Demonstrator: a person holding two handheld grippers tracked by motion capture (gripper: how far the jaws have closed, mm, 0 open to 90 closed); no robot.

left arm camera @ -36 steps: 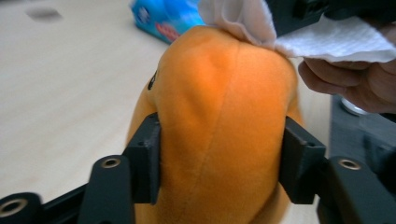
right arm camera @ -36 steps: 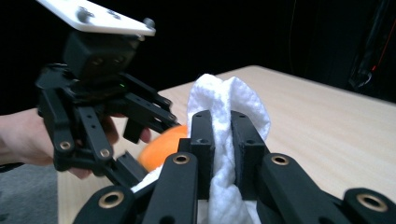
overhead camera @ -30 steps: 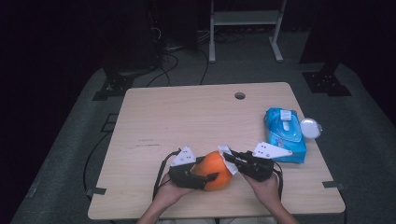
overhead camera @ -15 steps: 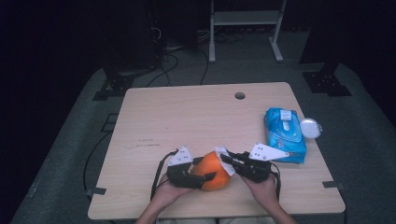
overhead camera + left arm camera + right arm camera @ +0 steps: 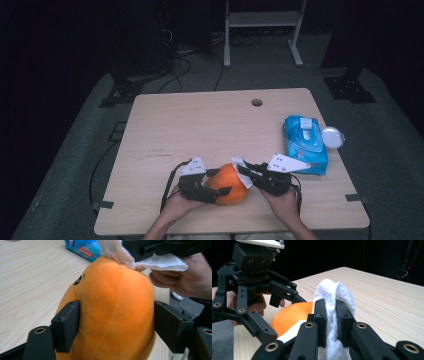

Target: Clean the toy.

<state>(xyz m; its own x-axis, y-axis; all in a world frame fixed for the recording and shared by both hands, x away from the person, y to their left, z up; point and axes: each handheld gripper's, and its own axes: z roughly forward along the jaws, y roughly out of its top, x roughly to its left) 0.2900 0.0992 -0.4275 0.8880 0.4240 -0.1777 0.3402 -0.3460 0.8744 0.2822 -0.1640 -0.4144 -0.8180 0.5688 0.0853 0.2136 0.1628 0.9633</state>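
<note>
An orange plush toy [image 5: 231, 184] sits near the table's front edge, its dark stitched mark facing away in the left gripper view. My left gripper [image 5: 220, 181] is shut on it. Both pads dent its sides [image 5: 112, 310], and the jaws have just been opening a little with the plush still between them. My right gripper [image 5: 243, 171] is shut on a crumpled white wipe [image 5: 332, 292], which rests against the top of the plush [image 5: 160, 262]. The right gripper's jaws [image 5: 331, 312] stand almost together with the wipe bunched between them.
A blue pack of wet wipes [image 5: 305, 144] lies at the table's right edge, its round white lid [image 5: 332, 136] flipped open over the side. The wooden table [image 5: 200, 130] has a cable hole [image 5: 257, 102] at the back. Cables and a metal stand are on the dark floor beyond.
The right gripper with the wipe has shifted slightly across the top of the plush. The left hand and the plush have stayed where they were.
</note>
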